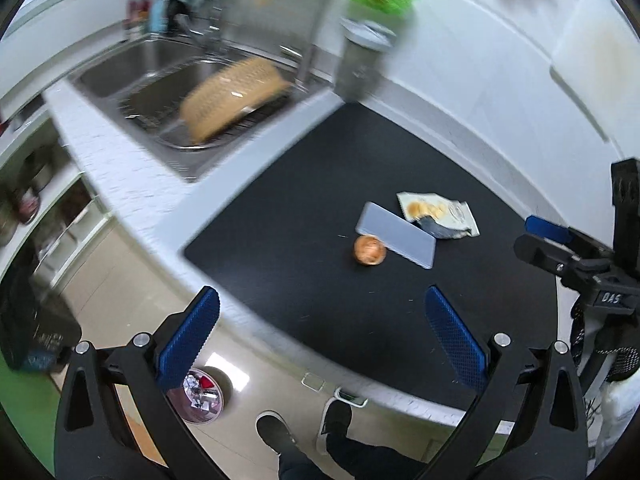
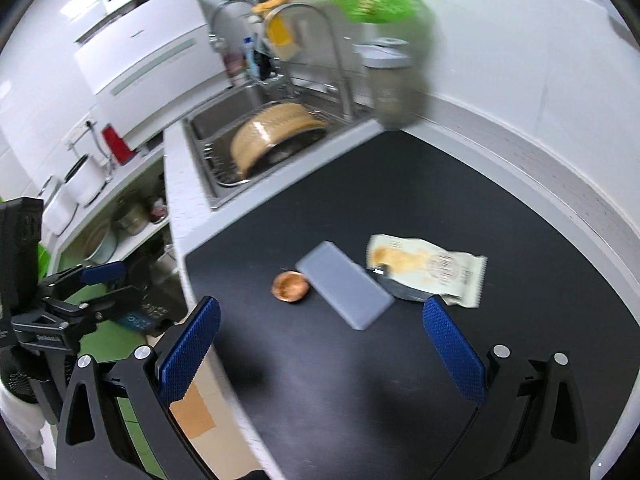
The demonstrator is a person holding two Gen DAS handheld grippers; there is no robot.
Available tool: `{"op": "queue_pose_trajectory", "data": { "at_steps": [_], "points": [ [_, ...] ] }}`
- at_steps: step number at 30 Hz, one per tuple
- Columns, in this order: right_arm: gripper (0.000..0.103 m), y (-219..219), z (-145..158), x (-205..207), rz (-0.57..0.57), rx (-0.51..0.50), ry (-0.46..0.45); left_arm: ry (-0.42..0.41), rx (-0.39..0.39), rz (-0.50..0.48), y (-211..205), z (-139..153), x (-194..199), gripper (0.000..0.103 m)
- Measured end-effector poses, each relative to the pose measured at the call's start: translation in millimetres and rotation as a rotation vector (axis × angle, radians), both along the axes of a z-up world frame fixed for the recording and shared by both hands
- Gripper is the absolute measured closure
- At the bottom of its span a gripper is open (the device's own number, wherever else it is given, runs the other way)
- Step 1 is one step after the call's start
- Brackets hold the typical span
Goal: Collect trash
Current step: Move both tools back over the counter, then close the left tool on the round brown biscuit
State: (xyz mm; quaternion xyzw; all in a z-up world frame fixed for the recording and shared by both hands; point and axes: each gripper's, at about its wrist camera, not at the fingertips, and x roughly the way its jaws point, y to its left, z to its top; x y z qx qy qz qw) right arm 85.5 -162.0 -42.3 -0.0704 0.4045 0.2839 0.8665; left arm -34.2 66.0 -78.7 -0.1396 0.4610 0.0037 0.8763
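Observation:
On a black mat (image 1: 304, 216) (image 2: 460, 200) lie a crumpled snack wrapper (image 1: 438, 214) (image 2: 430, 268), a flat grey box (image 1: 396, 234) (image 2: 346, 290) and a small brown round piece like an onion skin (image 1: 370, 251) (image 2: 291, 286). My left gripper (image 1: 320, 340) is open and empty, above the counter's front edge, short of the objects. My right gripper (image 2: 320, 344) is open and empty, above the mat just in front of the grey box. The right gripper also shows at the right of the left wrist view (image 1: 560, 244); the left one shows at the left of the right wrist view (image 2: 80, 284).
A steel sink (image 1: 160, 80) (image 2: 256, 140) with a woven basket (image 1: 232, 96) (image 2: 272, 136) is beyond the mat. A lidded jar (image 1: 360, 60) (image 2: 390, 80) stands at the mat's far corner. A trash bin with litter (image 1: 198, 396) is on the floor below. My shoes (image 1: 304, 428) are near it.

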Motion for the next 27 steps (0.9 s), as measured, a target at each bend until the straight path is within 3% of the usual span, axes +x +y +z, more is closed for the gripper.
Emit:
{"op": "queue_pose_trajectory", "data": {
  "at_steps": [10,16,20,23,25,27],
  "points": [
    [0.006,-40.5,-19.9,28.5,-0.04,-0.012,0.071,0.062,0.077,-0.15,-55.9,-55.0,71.7,0.003],
    [0.006,-53.2,-31.3,41.9,-0.042,-0.002,0.108,0.095,0.093,-0.175,-66.9,-82.1,96.0,0.005],
    [0.006,-59.5,-39.2,49.6,-0.044,0.001,0.131,0.123,0.124,-0.181,-69.8,-95.1,103.0,0.029],
    [0.006,-61.2,-41.5,52.9,-0.041,0.001,0.138,0.114,0.145,-0.175,-69.4,-97.4,103.1,0.035],
    [0.006,-62.4,-43.5,54.4,-0.038,0.0,0.144,0.107,0.152,-0.169,-68.5,-96.6,104.5,0.045],
    [0.006,-62.2,-45.5,55.7,-0.035,-0.003,0.15,0.107,0.164,-0.167,-68.1,-95.7,106.0,0.069]
  ]
}}
